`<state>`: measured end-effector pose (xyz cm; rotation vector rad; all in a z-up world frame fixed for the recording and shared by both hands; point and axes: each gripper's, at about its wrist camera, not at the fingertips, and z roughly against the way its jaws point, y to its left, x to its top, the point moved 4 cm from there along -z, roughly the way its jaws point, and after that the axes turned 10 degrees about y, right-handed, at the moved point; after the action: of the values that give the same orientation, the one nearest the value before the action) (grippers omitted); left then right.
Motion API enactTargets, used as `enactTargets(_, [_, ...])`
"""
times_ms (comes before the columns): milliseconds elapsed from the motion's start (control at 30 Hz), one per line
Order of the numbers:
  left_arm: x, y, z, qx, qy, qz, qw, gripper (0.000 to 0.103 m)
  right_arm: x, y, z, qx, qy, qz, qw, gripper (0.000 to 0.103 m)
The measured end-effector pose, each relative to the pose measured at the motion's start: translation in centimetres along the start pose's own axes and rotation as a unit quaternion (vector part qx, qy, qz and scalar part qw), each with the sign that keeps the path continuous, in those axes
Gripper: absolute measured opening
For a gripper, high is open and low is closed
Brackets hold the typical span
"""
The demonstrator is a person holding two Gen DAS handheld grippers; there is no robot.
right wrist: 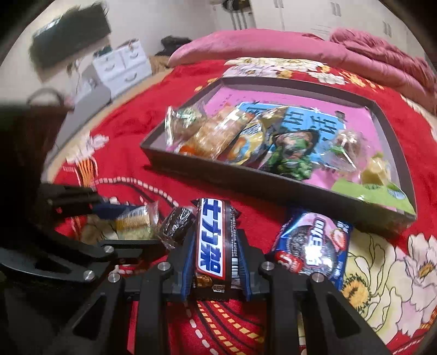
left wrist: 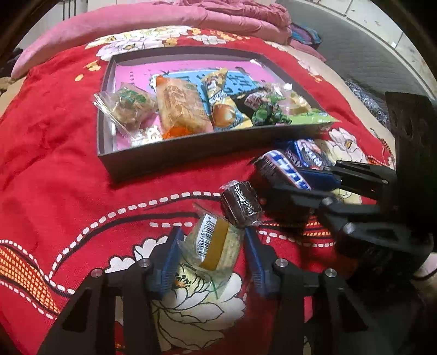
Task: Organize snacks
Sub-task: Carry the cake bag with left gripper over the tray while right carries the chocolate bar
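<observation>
A dark shallow box (left wrist: 174,153) (right wrist: 273,188) on the red bedspread holds several wrapped snacks. My left gripper (left wrist: 211,247) is open, its blue fingers on either side of a clear-wrapped yellow-green cake (left wrist: 215,245) (right wrist: 135,222) lying on the bedspread. A brown chocolate cake (left wrist: 240,204) (right wrist: 176,222) lies just beyond it. My right gripper (right wrist: 215,259) (left wrist: 306,180) is shut on a Snickers bar (right wrist: 211,240) (left wrist: 284,169). A blue Oreo pack (right wrist: 314,243) (left wrist: 308,154) lies to its right by the box.
The red floral bedspread (left wrist: 54,163) covers the bed. Pink pillows and a rumpled pink quilt (left wrist: 218,19) lie behind the box. White drawers (right wrist: 120,65) stand by the wall at left. The bed edge and grey floor (left wrist: 368,49) are at right.
</observation>
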<state>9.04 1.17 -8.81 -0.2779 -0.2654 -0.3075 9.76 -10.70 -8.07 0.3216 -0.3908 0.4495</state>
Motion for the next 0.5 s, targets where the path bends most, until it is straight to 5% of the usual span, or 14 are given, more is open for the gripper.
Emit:
enactTargets(267, [-0.4, 1.7, 3.3, -0.022, -0.054, 0.046, 0.9973, 0.045, 0.6, -1.2, 3.2, 0.035, -0.06, -0.037, 0.997, 0.028])
enactTargets(500, [-0.1, 2.5, 6.1, 0.007, -0.116, 0.085, 0.9895, 0.045, 1.1, -1.6, 4.7, 0.021, -0.088, -0.043, 0.995, 0.028])
